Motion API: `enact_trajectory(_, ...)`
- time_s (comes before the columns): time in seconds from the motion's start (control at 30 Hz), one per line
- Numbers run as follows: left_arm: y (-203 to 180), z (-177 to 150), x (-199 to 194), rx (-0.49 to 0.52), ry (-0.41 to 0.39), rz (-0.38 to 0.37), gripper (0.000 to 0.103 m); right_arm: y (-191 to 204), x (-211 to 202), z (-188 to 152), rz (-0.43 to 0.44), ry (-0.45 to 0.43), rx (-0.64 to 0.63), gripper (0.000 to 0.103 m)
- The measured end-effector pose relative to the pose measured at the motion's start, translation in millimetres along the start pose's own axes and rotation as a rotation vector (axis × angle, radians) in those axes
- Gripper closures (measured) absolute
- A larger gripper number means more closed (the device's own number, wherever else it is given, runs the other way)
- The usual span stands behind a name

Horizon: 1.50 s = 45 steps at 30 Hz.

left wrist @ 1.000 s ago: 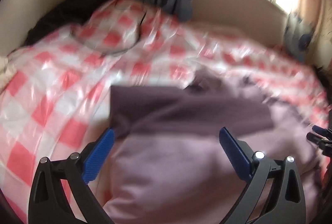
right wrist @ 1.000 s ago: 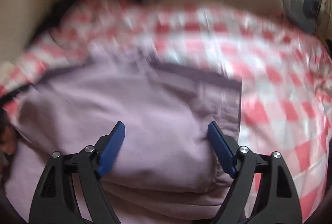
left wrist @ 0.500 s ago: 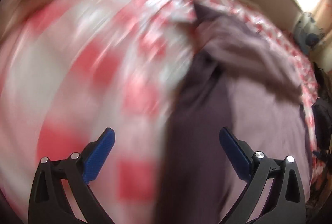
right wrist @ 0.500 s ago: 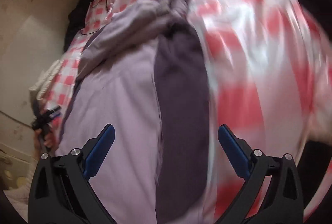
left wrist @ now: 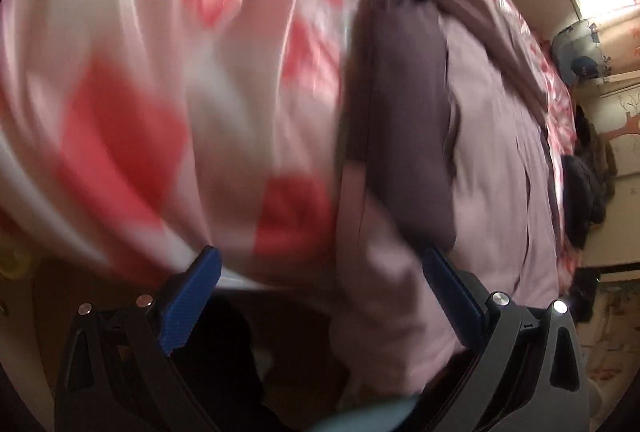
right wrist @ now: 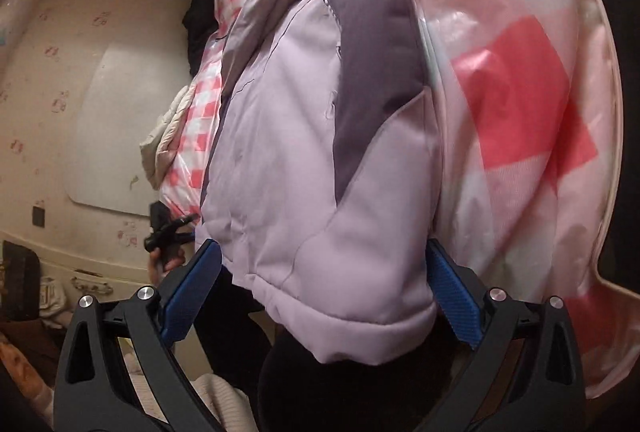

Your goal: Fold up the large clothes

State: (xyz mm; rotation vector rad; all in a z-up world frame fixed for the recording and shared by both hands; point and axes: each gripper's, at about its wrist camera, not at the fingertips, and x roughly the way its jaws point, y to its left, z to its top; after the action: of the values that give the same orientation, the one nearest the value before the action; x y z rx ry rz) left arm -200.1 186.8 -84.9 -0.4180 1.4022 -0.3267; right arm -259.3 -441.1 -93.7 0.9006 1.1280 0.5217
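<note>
Both grippers are swinging from above to the hem end of the padded lilac-and-purple jacket [right wrist: 320,160] lying on the red-checked plastic sheet [right wrist: 520,104]. Right gripper [right wrist: 324,288] is gaping wide after opening further, straddling the hem, seemingly unpinched; left gripper [left wrist: 320,296] is gaping wide too, blurred. Next fold probably starting.

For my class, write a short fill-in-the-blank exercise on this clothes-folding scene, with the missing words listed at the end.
1. The jacket is pale lilac with darker ____ panels.
2. It lies on a cover checked in white and ____.
3. The right claw has its jaws ____, with the jacket's hem between them.
4. The pads of the left claw are coloured ____.

Missing words: purple; red; open; blue
</note>
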Motion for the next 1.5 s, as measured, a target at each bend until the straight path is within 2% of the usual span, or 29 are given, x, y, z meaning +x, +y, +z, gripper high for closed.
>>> enact_trajectory(0.1, 0.9, -16.4, 22.8, -0.011, 0.092, -0.086, 0.006, -1.9, 1.0, -0.9, 0.023, 0.019, 0.008, 0.006)
enact_trajectory(0.27, -17.5, -39.0, 41.8, 0.021, 0.129, -0.145, 0.006, -7.1, 5.7, -3.6, -0.018, 0.093, 0.007, 0.007)
enact_trajectory(0.3, -22.0, -40.6, 40.1, 0.033, 0.113, -0.138, 0.011, -10.4, 7.5, -5.0, -0.045, 0.109, 0.012, 0.007)
enact_trajectory(0.33, -28.7, -44.0, 35.5, 0.055, 0.076, -0.120, 0.021, -12.6, 10.1, -7.2, -0.047, 0.112, 0.016, 0.007)
enact_trajectory(0.37, -34.4, -44.4, 33.1, 0.064, 0.067, -0.124, 0.046, -11.2, 10.1, -10.3, -0.007, 0.101, 0.009, 0.008)
enact_trajectory(0.4, -38.3, -44.3, 28.9, 0.059, 0.059, -0.136, 0.066, -6.1, 9.2, -13.0, 0.015, 0.086, -0.010, 0.017)
enact_trajectory(0.43, -41.7, -44.9, 22.3, 0.052, 0.048, -0.159, 0.078, 0.6, 6.2, -14.0, 0.040, 0.068, -0.032, 0.027)
enact_trajectory(0.47, -51.6, -44.2, 11.3, 0.060, 0.030, -0.181, 0.086, 9.9, 1.8, -14.9, 0.086, 0.034, -0.052, 0.047)
enact_trajectory(0.5, -58.2, -43.0, 1.4, 0.072, 0.006, -0.180, 0.088, 18.8, -3.4, -14.4, 0.115, -0.003, -0.070, 0.064)
enact_trajectory(0.7, -107.1, -23.9, -80.1, 0.103, -0.156, -0.337, 0.091, 98.6, -34.6, -2.4, 0.206, -0.151, -0.209, 0.077)
enact_trajectory(0.73, -113.8, -24.5, -97.5, 0.121, -0.187, -0.356, 0.091, 109.2, -39.1, -1.8, 0.223, -0.160, -0.225, 0.079)
enact_trajectory(0.77, -117.2, -25.3, -106.0, 0.131, -0.201, -0.359, 0.091, 120.4, -46.6, -3.4, 0.252, -0.167, -0.247, 0.087)
enact_trajectory(0.8, -117.7, -26.5, -114.9, 0.143, -0.209, -0.359, 0.092, 126.3, -52.7, -5.5, 0.279, -0.165, -0.257, 0.089)
enact_trajectory(0.87, -110.8, -27.9, -116.2, 0.165, -0.183, -0.332, 0.091, 130.5, -59.5, -12.3, 0.272, -0.117, -0.273, 0.088)
enact_trajectory(0.9, -105.8, -29.7, -109.7, 0.184, -0.153, -0.306, 0.091, 125.4, -60.1, -15.6, 0.232, -0.094, -0.273, 0.080)
enact_trajectory(0.93, -100.0, -32.4, -97.4, 0.216, -0.103, -0.275, 0.089, 113.8, -60.1, -17.4, 0.193, -0.079, -0.248, 0.068)
enact_trajectory(0.97, -85.4, -36.1, -81.4, 0.233, -0.044, -0.240, 0.082, 95.0, -56.1, -19.5, 0.165, -0.049, -0.198, 0.038)
enact_trajectory(1.0, -66.9, -38.0, -71.5, 0.220, -0.018, -0.209, 0.070, 80.9, -54.1, -22.5, 0.151, -0.037, -0.171, 0.024)
enact_trajectory(1.03, -51.6, -38.6, -62.2, 0.201, 0.005, -0.188, 0.065, 65.9, -53.9, -24.3, 0.135, -0.040, -0.141, 0.024)
enact_trajectory(1.1, -19.9, -36.9, -47.8, 0.145, 0.040, -0.232, 0.053, 30.2, -55.7, -26.5, 0.143, -0.043, -0.040, 0.023)
enact_trajectory(1.13, -10.8, -36.0, -47.3, 0.124, 0.034, -0.255, 0.048, 17.6, -57.2, -26.3, 0.137, -0.050, -0.005, 0.023)
enact_trajectory(1.2, 10.0, -33.4, -51.8, 0.080, -0.006, -0.294, 0.028, -1.1, -55.1, -24.3, 0.121, -0.045, 0.035, 0.019)
enact_trajectory(1.27, 25.5, -27.4, -50.7, 0.043, -0.027, -0.352, 0.021, -13.4, -45.1, -23.7, 0.152, -0.007, 0.063, 0.017)
enact_trajectory(1.37, 29.5, -15.8, -36.3, 0.023, 0.002, -0.396, 0.020, -16.2, -12.9, -21.9, 0.215, 0.078, 0.071, 0.015)
enact_trajectory(1.4, 23.9, -13.7, -30.5, 0.026, 0.014, -0.402, 0.020, -16.5, -2.0, -21.1, 0.219, 0.097, 0.070, 0.011)
enact_trajectory(1.5, 4.9, -10.7, -8.9, 0.040, 0.058, -0.417, 0.020, -22.1, 16.7, -19.5, 0.260, 0.112, 0.095, 0.008)
